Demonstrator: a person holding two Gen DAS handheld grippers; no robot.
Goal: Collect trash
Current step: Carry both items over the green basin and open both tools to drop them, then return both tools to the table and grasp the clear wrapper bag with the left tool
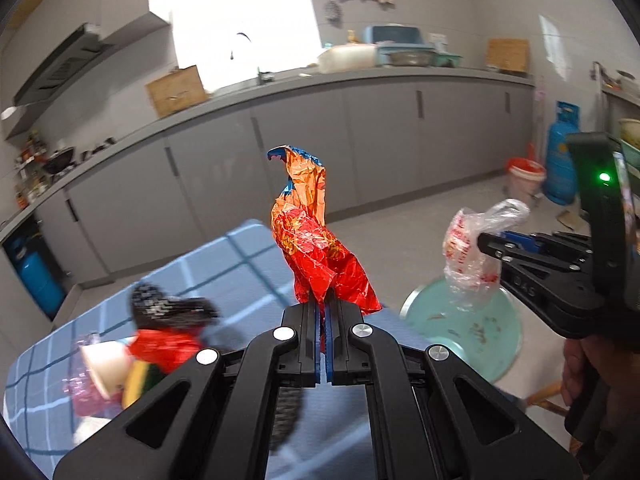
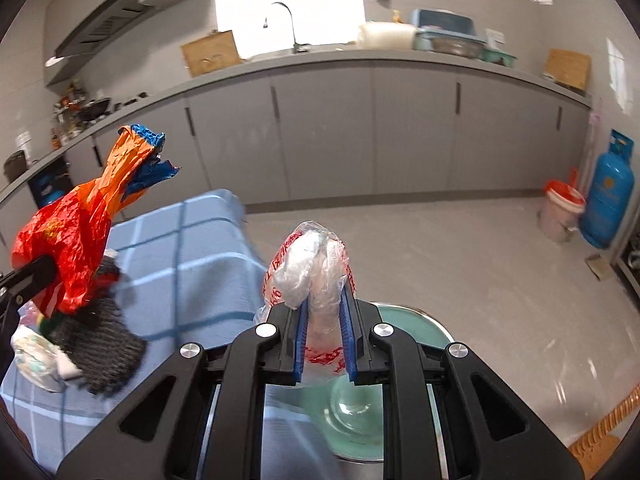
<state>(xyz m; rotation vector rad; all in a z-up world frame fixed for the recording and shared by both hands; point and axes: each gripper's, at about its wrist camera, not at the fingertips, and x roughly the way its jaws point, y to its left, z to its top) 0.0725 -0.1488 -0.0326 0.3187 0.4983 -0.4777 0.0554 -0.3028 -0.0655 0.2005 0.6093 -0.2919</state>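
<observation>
My left gripper (image 1: 325,312) is shut on a crumpled red and orange foil wrapper (image 1: 316,236) with a blue tip, which stands up from the jaws above the blue checked tablecloth (image 1: 224,264). The same wrapper (image 2: 76,232) shows at the left of the right wrist view. My right gripper (image 2: 325,312) is shut on a clear plastic bag with red print (image 2: 316,272), held over a pale green round stool (image 2: 416,328). From the left wrist camera that bag (image 1: 472,252) hangs in the right gripper (image 1: 486,244), which a hand holds at the right edge.
More litter lies on the cloth: a paper cup (image 1: 106,364), a red wrapper (image 1: 164,346), a black knitted piece (image 2: 100,344) and a white wad (image 2: 36,356). A grey counter (image 2: 360,60) runs along the back. A red-rimmed bucket (image 2: 560,212) stands beside a blue gas cylinder (image 2: 608,200).
</observation>
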